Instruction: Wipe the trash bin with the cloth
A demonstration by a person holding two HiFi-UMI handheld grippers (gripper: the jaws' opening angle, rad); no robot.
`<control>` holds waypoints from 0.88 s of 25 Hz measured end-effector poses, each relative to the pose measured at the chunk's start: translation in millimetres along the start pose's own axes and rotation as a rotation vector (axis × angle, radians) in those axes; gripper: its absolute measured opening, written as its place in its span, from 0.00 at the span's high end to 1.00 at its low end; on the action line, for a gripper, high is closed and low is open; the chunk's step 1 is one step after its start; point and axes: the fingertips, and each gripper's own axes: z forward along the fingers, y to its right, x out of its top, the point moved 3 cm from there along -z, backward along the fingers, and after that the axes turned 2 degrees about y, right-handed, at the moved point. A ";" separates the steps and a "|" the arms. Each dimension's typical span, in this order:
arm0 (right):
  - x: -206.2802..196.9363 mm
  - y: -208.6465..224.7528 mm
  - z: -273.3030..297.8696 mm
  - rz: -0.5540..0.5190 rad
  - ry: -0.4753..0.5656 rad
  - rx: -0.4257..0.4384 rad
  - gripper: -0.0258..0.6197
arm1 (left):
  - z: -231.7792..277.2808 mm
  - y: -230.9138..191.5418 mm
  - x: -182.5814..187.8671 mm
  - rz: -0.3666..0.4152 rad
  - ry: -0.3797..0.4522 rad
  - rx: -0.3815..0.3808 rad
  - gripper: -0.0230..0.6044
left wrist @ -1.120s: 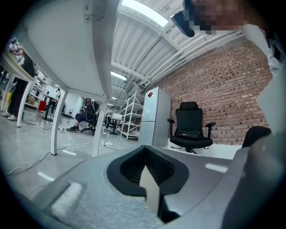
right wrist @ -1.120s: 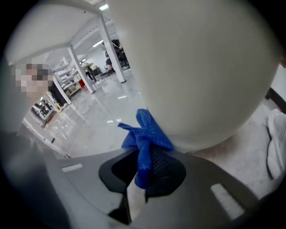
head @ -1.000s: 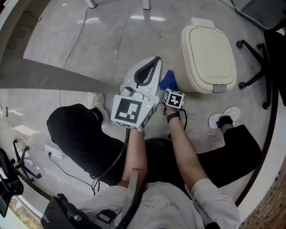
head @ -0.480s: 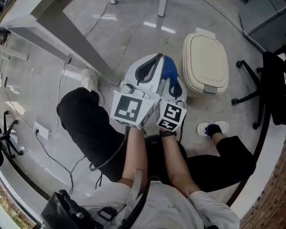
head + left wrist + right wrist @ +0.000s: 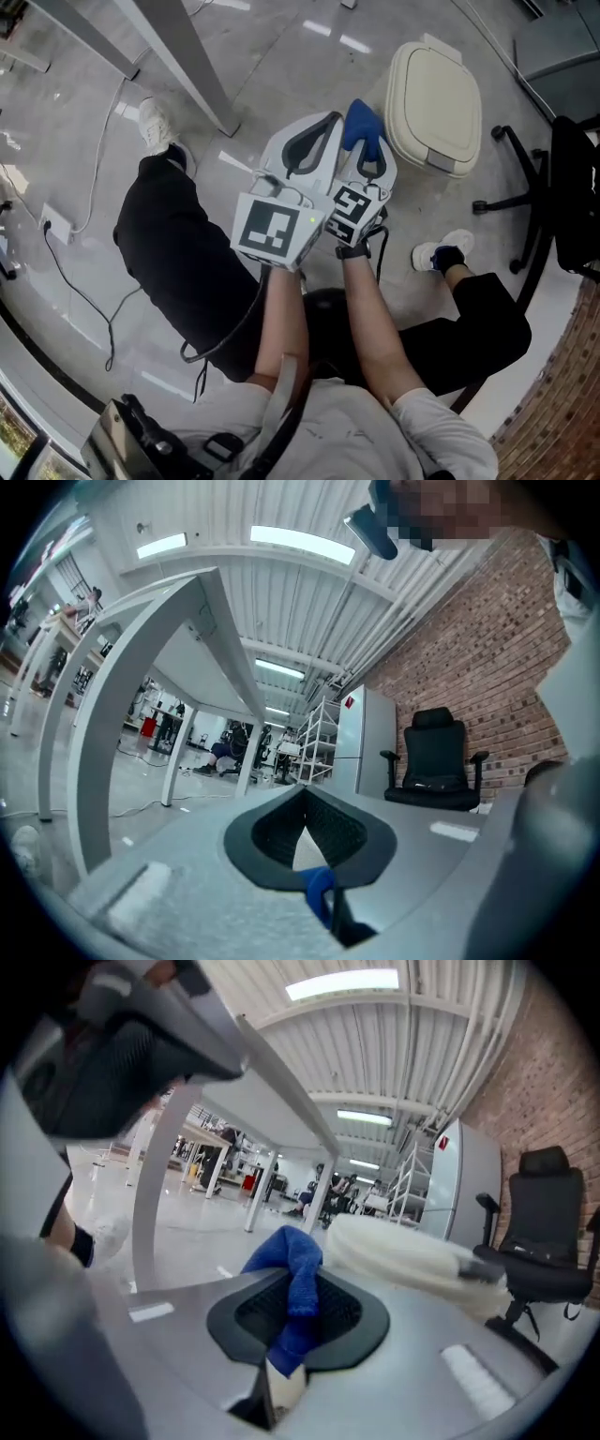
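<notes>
The pale floor spread under me, with a grey table leg slanting across it on my left. The cream trash bin stood lid down ahead and to the right, apart from both tools, and a black office chair sat beyond it. I held my left gripper beside the right one, its jaws pressed together at the tips. My right gripper pinched the blue cloth, which bunched out past its tips, short of the bin.
</notes>
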 end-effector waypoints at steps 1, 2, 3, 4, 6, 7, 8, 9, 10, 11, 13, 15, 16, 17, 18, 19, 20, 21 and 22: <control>-18.8 -5.2 5.9 -0.006 -0.045 0.006 0.90 | -3.3 0.7 -3.8 0.013 0.000 0.002 0.96; -42.3 -7.9 12.9 -0.015 -0.094 0.005 0.90 | -6.7 0.8 -6.9 0.017 -0.005 0.006 0.97; -67.9 -10.0 20.4 -0.025 -0.141 0.004 0.90 | -10.4 -0.2 -9.6 0.012 -0.015 0.016 0.97; -94.1 -13.4 28.0 -0.035 -0.183 0.011 0.90 | -14.3 -2.2 -12.6 0.007 -0.028 0.030 0.96; -145.9 -27.0 41.7 -0.055 -0.258 0.056 0.90 | -22.3 -6.5 -21.2 0.022 -0.046 0.048 0.97; -169.2 -35.5 47.1 -0.067 -0.293 0.086 0.90 | -25.7 -8.6 -25.8 0.034 -0.052 0.053 0.97; -189.9 -42.9 51.6 -0.079 -0.326 0.114 0.90 | -28.0 -10.4 -29.6 0.042 -0.056 0.059 0.96; -209.0 -48.3 55.7 -0.089 -0.359 0.136 0.90 | -29.1 -11.8 -32.8 0.044 -0.058 0.063 0.96; -226.9 -51.9 59.8 -0.092 -0.393 0.152 0.90 | -29.0 -12.7 -35.1 0.044 -0.058 0.065 0.97; -244.0 -54.5 63.5 -0.088 -0.429 0.162 0.90 | -28.5 -13.3 -37.0 0.042 -0.057 0.064 0.97; -275.3 -60.5 69.0 -0.054 -0.507 0.176 0.90 | -28.4 -14.5 -40.2 0.045 -0.063 0.066 0.96; -298.0 -64.7 73.6 -0.012 -0.571 0.185 0.90 | -30.5 -16.0 -44.0 0.052 -0.081 0.075 0.96; -304.2 -65.1 76.4 0.000 -0.589 0.189 0.90 | -31.6 -16.7 -45.8 0.053 -0.091 0.081 0.97; -306.8 -65.2 78.7 0.003 -0.596 0.195 0.90 | -32.7 -17.3 -47.0 0.053 -0.098 0.087 0.97; -305.7 -65.7 79.9 0.007 -0.593 0.205 0.90 | -34.0 -18.2 -47.1 0.053 -0.101 0.094 0.97; -301.0 -66.7 78.9 0.024 -0.582 0.219 0.90 | -35.6 -19.2 -46.0 0.053 -0.100 0.101 0.97; -292.7 -67.6 75.3 0.063 -0.562 0.241 0.90 | -37.4 -19.9 -44.0 0.053 -0.097 0.110 0.97; -281.8 -67.6 69.3 0.115 -0.530 0.268 0.90 | -39.1 -19.4 -41.3 0.054 -0.092 0.116 0.96; -268.5 -65.4 62.1 0.160 -0.488 0.292 0.90 | -40.3 -17.6 -38.1 0.056 -0.087 0.118 0.96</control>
